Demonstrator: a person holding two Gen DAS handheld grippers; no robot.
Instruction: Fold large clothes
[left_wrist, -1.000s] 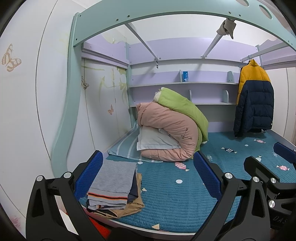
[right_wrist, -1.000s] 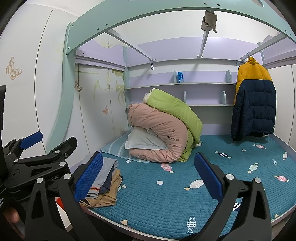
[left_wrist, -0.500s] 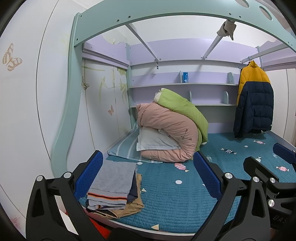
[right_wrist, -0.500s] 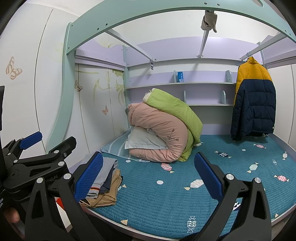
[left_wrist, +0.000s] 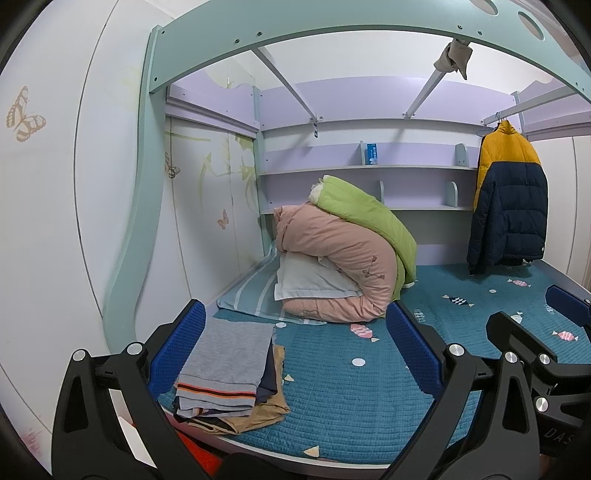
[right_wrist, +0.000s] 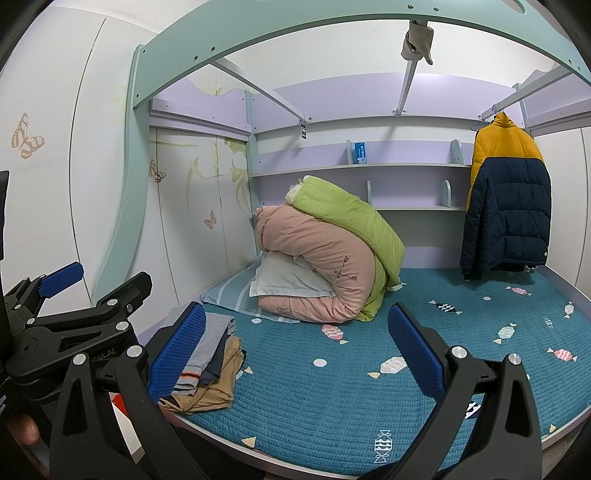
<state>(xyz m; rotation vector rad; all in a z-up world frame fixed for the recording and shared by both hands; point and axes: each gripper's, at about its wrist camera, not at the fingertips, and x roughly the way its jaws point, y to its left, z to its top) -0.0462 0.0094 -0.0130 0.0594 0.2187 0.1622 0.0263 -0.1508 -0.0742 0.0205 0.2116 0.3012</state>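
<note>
Meanwhile both the left gripper and the right gripper hover jaws apart and empty above the teal bedspread, whose broad middle lies bare, the folded clothes stack sitting at its front-left edge.

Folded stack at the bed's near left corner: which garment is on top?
The grey garment with the orange and dark stripes along its near edge. The navy piece and the tan one lie beneath it.
</note>
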